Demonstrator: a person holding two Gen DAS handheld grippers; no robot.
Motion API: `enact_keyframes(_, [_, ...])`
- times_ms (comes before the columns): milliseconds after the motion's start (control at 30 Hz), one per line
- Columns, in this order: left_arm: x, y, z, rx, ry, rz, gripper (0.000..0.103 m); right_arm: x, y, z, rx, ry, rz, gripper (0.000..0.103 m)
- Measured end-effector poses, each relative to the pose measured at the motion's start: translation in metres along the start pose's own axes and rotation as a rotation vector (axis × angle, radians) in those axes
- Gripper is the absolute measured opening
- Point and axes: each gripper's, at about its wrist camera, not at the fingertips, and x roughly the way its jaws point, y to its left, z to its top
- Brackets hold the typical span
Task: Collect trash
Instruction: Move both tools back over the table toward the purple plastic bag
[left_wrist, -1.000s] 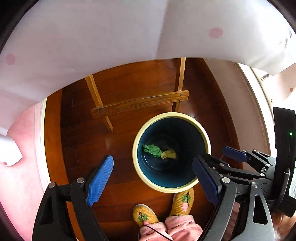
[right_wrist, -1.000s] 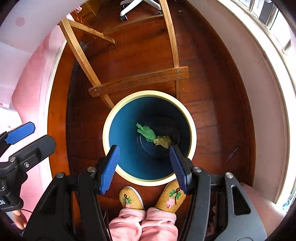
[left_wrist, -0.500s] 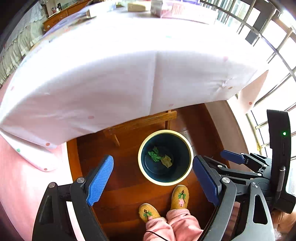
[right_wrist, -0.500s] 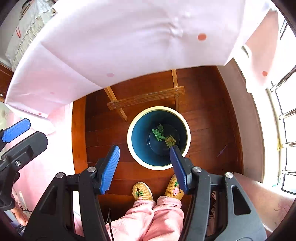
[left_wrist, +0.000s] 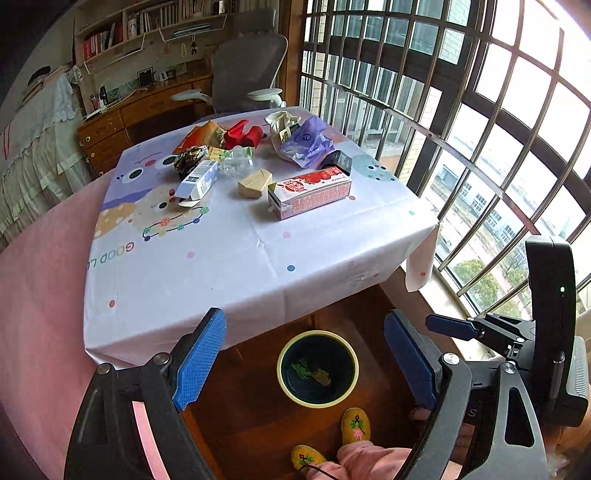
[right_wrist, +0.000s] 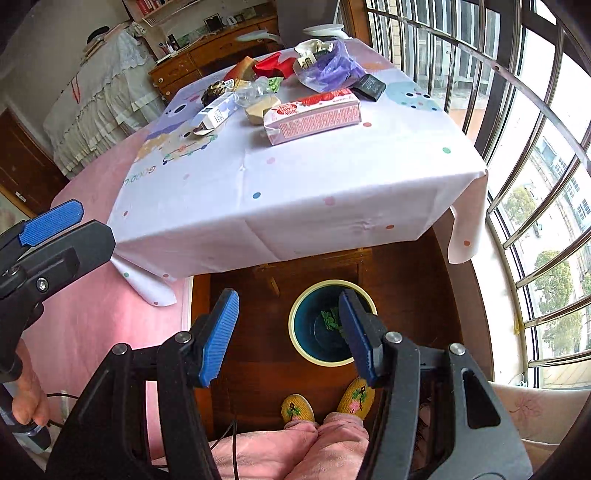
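We've swung both cameras up off the bin: a second ago both views looked straight down into it, now the whole counter (left_wrist: 258, 236) is in frame. Reads as a drop finished and us lining up the next pick.

Left gripper (left_wrist: 306, 363) jaws apart, nothing between them. Right gripper (right_wrist: 288, 332) also apart and empty. Both hang above the floor on the near side of the counter, not over the trash yet.

Bin (left_wrist: 284, 354) sits on the wood floor just under the near counter edge, by our slippers. Two scraps at the bottom, one green (left_wrist: 301, 369) and one yellowish; otherwise mostly empty, so we judge the task is early.

Trash is clustered on the far half of the counter:
- pink strawberry carton (left_wrist: 310, 192), lying on its side, nearest us
- tan folded carton (left_wrist: 255, 182) just beside it
- white-blue box (left_wrist: 197, 181), end flap open
- clear crumpled plastic (left_wrist: 236, 162)
- purple bag (left_wrist: 306, 140), limp, crumpled
- black box (left_wrist: 338, 160), red item (left_wrist: 243, 134) and orange packet further back

Pink carton looks like the easiest next grab: rigid, flat-sided, closest.
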Motion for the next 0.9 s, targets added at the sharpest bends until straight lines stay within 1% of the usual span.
enact_keyframes(67, [-0.017, -0.005, 0.013, 0.024, -0.028, -0.008, 0.089, -0.02, 0.005, 0.011, -0.002, -0.045, 0.001, 0.054])
enact_keyframes(133, [-0.031, -0.007, 0.024, 0.045, -0.061, -0.012, 0.089, -0.035, 0.012, 0.021, -0.029, -0.103, -0.02, 0.054])
enact_keyframes(267, [-0.049, -0.016, 0.053, 0.065, -0.093, 0.005, 0.089, -0.059, 0.013, 0.041, -0.042, -0.164, -0.037, 0.054])
enact_keyframes(367, [-0.05, -0.017, 0.072, 0.068, -0.104, -0.006, 0.089, -0.069, 0.005, 0.057, -0.028, -0.199, -0.039, 0.054])
enact_keyframes(467, [-0.042, -0.019, 0.091, 0.076, -0.095, -0.011, 0.089, -0.07, -0.01, 0.076, 0.005, -0.198, -0.023, 0.054])
enact_keyframes(567, [-0.017, -0.021, 0.117, 0.072, -0.081, -0.008, 0.089, -0.062, -0.028, 0.1, 0.019, -0.191, -0.021, 0.054])
enact_keyframes(633, [-0.001, -0.022, 0.137, 0.066, -0.065, 0.001, 0.089, -0.049, -0.042, 0.121, 0.022, -0.186, -0.023, 0.054])
enact_keyframes(733, [0.039, -0.023, 0.173, 0.071, -0.039, 0.018, 0.089, -0.026, -0.065, 0.157, 0.029, -0.168, -0.009, 0.054])
enact_keyframes(833, [0.079, -0.024, 0.211, 0.085, -0.018, 0.061, 0.089, 0.003, -0.089, 0.197, 0.041, -0.142, 0.016, 0.054])
enact_keyframes(900, [0.113, -0.025, 0.238, 0.084, 0.014, 0.091, 0.089, 0.025, -0.105, 0.224, 0.046, -0.121, 0.027, 0.054])
